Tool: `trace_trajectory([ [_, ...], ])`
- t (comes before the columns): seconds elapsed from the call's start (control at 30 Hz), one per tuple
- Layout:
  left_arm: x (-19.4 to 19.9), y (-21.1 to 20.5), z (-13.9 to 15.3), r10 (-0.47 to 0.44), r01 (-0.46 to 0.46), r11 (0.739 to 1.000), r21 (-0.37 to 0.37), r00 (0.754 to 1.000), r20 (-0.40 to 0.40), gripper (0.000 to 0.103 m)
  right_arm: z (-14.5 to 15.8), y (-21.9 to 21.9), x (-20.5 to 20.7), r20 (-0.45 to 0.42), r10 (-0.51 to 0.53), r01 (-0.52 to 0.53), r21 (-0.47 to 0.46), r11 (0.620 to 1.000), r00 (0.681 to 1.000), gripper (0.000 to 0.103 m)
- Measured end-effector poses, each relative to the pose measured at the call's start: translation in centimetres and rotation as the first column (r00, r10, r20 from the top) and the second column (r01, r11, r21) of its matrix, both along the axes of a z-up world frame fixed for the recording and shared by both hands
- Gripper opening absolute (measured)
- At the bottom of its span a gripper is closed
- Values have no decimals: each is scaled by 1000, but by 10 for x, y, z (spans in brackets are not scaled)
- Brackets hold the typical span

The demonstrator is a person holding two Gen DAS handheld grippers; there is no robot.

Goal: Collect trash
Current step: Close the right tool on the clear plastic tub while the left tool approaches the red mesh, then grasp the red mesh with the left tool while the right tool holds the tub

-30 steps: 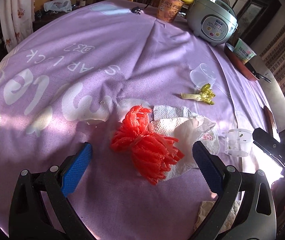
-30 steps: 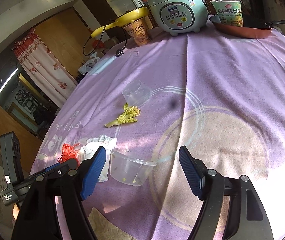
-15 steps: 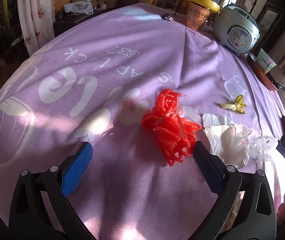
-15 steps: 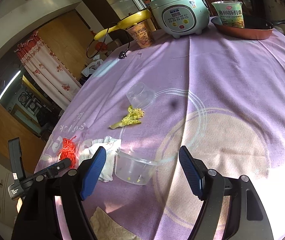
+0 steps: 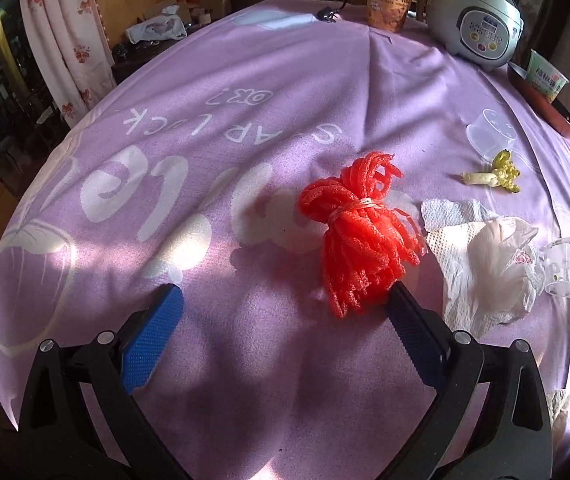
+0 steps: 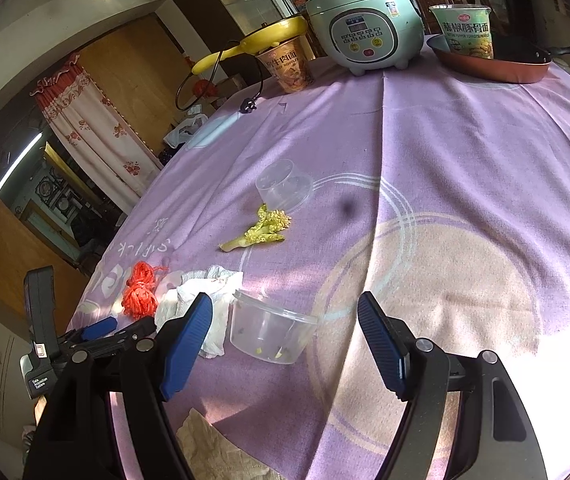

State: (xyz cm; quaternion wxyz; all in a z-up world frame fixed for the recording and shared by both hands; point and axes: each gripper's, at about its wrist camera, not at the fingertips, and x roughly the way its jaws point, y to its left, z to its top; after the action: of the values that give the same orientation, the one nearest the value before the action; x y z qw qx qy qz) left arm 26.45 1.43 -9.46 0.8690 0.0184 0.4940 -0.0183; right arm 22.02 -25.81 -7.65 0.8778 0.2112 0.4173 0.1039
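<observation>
The left gripper stands with jaws spread wide over the purple tablecloth, nothing between the pads. The red mesh bundle (tied at its waist with a thin band) lies just ahead of the right-hand pad, its lower fringe at that pad's tip; whether they touch cannot be told. Beyond the bundle, further to that side, lies crumpled white tissue.

The right gripper is likewise spread, gripping nothing. A clear plastic cup lies on its side just ahead of the gap between the pads, apart from both. Further ahead lie a yellow-green vegetable scrap and a second clear cup, near each other.
</observation>
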Motion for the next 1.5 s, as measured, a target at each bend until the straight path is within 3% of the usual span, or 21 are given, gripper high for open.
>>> trace_trajectory([
  [0.5, -3, 1, 1, -1, 1, 1000, 5, 1000, 1, 97, -24, 11, 13, -107, 65, -55, 98, 994, 992, 73],
  [0.57, -3, 1, 1, -1, 1, 1000, 5, 1000, 1, 97, -24, 16, 16, -100, 63, -57, 66, 996, 993, 55],
  [0.93, 1, 1, 5, -12, 11, 1000, -19, 999, -31, 96, -23, 14, 16, -91, 52, -49, 39, 998, 994, 55],
  [1.03, 1, 1, 21, -17, 17, 995, -99, 1000, 3, 96, -24, 12, 16, -101, 54, -49, 51, 997, 993, 55],
  [1.13, 3, -11, 38, -42, 46, 994, -97, 998, 49, 96, -25, 11, 16, -104, 53, -48, 55, 997, 993, 55],
  [1.27, 16, -27, 39, -49, 53, 995, -88, 998, 47, 96, -25, 11, 16, -104, 54, -48, 60, 997, 993, 55],
  [1.33, 23, -30, 34, -40, 44, 994, -99, 998, 41, 90, -25, 10, 16, -106, 53, -46, 68, 997, 993, 55],
  [1.4, 28, -28, 27, -35, 36, 991, -128, 999, 16, 66, -26, 9, 16, -107, 53, -46, 75, 996, 993, 55],
  [1.5, 33, -22, 16, -29, 23, 984, -177, 999, -31, 40, -26, 9, 16, -108, 53, -44, 79, 996, 993, 55],
])
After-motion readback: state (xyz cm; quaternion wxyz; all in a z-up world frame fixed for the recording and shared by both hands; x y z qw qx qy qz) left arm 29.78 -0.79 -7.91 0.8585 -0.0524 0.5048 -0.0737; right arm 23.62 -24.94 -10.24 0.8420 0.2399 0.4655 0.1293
